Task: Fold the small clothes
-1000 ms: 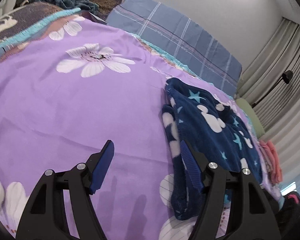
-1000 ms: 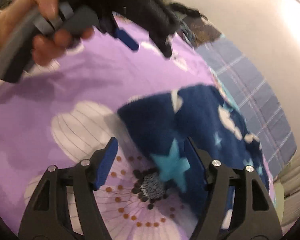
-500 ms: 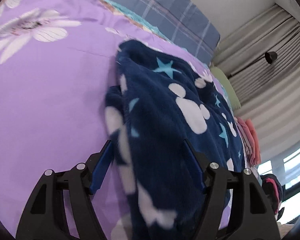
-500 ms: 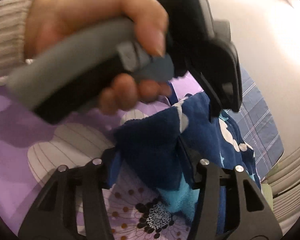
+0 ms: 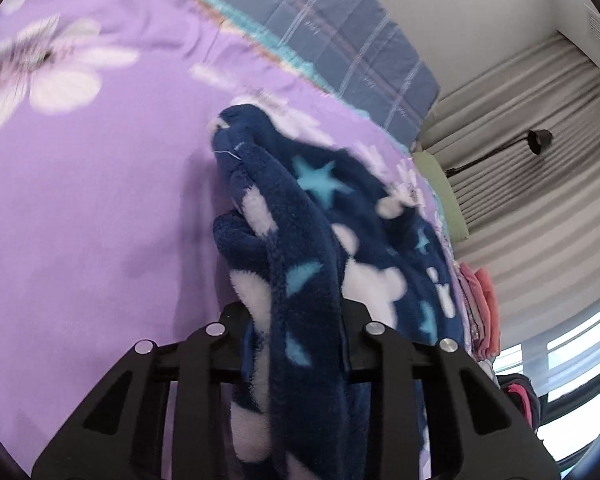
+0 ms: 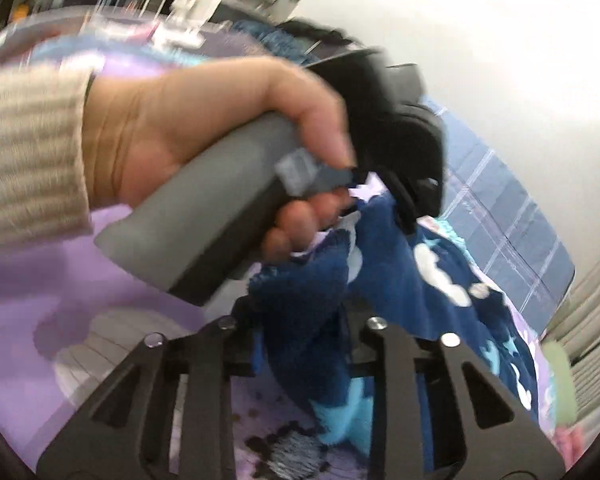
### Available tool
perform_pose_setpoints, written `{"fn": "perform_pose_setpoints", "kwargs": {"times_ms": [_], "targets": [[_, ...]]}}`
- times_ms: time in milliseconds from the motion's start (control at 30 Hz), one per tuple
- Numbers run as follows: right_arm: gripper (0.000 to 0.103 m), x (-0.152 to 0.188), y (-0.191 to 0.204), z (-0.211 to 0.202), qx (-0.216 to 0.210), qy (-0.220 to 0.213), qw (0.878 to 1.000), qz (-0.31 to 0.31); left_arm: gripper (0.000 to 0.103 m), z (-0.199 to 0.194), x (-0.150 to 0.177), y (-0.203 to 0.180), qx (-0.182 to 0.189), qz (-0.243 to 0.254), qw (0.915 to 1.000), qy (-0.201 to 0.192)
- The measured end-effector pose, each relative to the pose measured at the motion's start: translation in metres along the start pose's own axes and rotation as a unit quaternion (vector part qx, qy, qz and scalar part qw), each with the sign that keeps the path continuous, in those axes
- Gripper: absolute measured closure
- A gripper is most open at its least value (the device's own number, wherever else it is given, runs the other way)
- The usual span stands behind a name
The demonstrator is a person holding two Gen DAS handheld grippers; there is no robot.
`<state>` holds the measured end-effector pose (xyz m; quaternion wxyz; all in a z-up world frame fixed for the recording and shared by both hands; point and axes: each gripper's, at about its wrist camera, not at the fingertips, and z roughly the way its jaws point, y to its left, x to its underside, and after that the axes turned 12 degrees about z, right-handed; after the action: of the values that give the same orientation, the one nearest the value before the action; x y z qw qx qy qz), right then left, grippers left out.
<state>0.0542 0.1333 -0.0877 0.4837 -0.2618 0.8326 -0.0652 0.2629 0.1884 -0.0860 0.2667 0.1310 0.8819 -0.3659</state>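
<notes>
Because a fold needs two corners carried together, each hand-held gripper has taken its own bit of the fleece [image 5: 324, 240], which lies bunched at lower centre of both frames on the purple bedsheet [image 5: 100, 208]. Jaws of the left hand-held gripper [image 5: 296, 344] have just been closing and now pinch a thick fold of it. Those of the right hand-held gripper [image 6: 304, 344] have likewise closed on a near edge, below the hand [image 6: 204, 132] holding the other tool.
</notes>
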Motion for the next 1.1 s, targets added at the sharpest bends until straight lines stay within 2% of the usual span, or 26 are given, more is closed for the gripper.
{"fn": "perform_pose_setpoints", "kwargs": {"times_ms": [133,300,400,600,700,800,933,1100], "targets": [[0.081,-0.011,-0.033,-0.036,0.006,-0.039,0.997,0.063,0.072,-0.011,-0.018,-0.039,0.006,0.03,0.9995,-0.005],[0.081,-0.012,-0.088,-0.062,0.006,-0.056,0.988,0.143,0.072,-0.006,-0.034,-0.102,-0.024,0.095,0.9951,0.003],[0.081,-0.006,-0.119,-0.081,0.007,-0.067,0.979,0.191,0.072,0.002,-0.04,-0.139,-0.04,0.128,0.991,0.007],[0.082,0.019,-0.185,-0.118,0.011,-0.08,0.954,0.288,0.072,0.036,-0.04,-0.214,-0.061,0.179,0.9817,0.02],[0.082,0.046,-0.226,-0.132,0.007,-0.079,0.934,0.348,0.072,0.06,-0.034,-0.247,-0.076,0.203,0.9757,0.03],[0.082,0.072,-0.267,-0.136,-0.002,-0.069,0.913,0.401,0.072,0.094,-0.028,-0.281,-0.106,0.226,0.9673,0.043],[0.083,0.116,-0.312,-0.144,-0.015,-0.057,0.871,0.487,0.072,0.143,-0.015,-0.32,-0.118,0.267,0.9538,0.071],[0.082,0.181,-0.35,-0.135,-0.035,-0.034,0.828,0.558,0.07,0.21,0.011,-0.348,-0.163,0.312,0.9288,0.116]]}}
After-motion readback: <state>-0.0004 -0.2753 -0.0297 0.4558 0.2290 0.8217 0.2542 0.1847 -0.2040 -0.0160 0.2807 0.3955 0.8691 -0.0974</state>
